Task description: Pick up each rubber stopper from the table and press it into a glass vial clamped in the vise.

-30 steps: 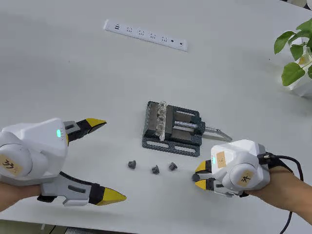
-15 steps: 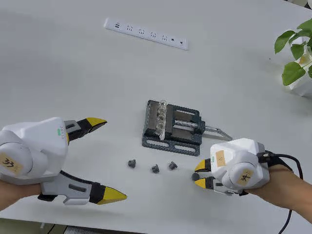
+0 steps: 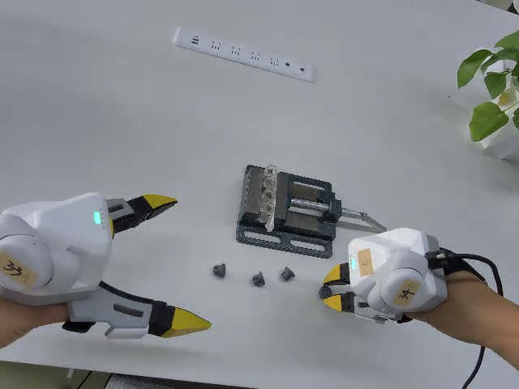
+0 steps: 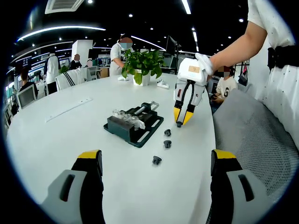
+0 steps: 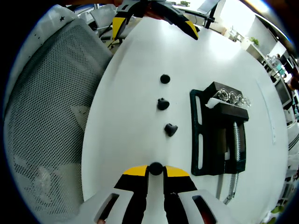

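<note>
While our right tool (image 3: 330, 289) pinches one rubber stopper (image 5: 155, 168) between narrow tips just right of the row, three more stoppers (image 3: 258, 280) lie on the surface (image 3: 122, 121) on the near side of the vise (image 3: 296, 227), which clamps the glass vials (image 3: 268, 193); our left tool (image 3: 185, 262) gapes wide at near left
</note>
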`<move>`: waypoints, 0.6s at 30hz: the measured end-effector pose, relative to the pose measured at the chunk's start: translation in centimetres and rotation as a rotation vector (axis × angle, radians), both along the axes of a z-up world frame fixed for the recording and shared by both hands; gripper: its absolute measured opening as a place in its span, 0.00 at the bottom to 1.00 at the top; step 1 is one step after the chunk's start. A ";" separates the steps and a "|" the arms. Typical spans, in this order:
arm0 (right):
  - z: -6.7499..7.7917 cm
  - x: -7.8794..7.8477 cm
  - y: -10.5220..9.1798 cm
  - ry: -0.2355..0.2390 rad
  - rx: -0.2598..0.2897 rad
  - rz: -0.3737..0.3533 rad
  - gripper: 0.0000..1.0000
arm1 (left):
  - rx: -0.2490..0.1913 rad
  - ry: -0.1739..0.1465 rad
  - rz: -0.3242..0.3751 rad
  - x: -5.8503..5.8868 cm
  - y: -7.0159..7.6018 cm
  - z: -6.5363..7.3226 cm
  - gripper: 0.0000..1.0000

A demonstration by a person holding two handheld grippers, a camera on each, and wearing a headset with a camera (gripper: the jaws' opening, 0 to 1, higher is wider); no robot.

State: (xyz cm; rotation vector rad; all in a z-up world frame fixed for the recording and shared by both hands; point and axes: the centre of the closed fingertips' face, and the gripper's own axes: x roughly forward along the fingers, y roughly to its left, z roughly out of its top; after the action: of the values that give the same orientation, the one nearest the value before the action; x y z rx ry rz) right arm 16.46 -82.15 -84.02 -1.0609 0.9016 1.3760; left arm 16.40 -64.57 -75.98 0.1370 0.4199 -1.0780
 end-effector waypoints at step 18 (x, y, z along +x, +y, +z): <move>0.3 -0.2 0.1 0.011 0.000 -0.012 0.07 | 0.002 0.000 -0.009 -0.1 -0.2 -0.1 0.96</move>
State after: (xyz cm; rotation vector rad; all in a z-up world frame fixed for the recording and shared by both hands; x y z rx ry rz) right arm 16.23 -82.06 -83.74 -1.0479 0.9148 1.3734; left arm 16.27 -64.75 -76.06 0.1404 0.4212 -1.0860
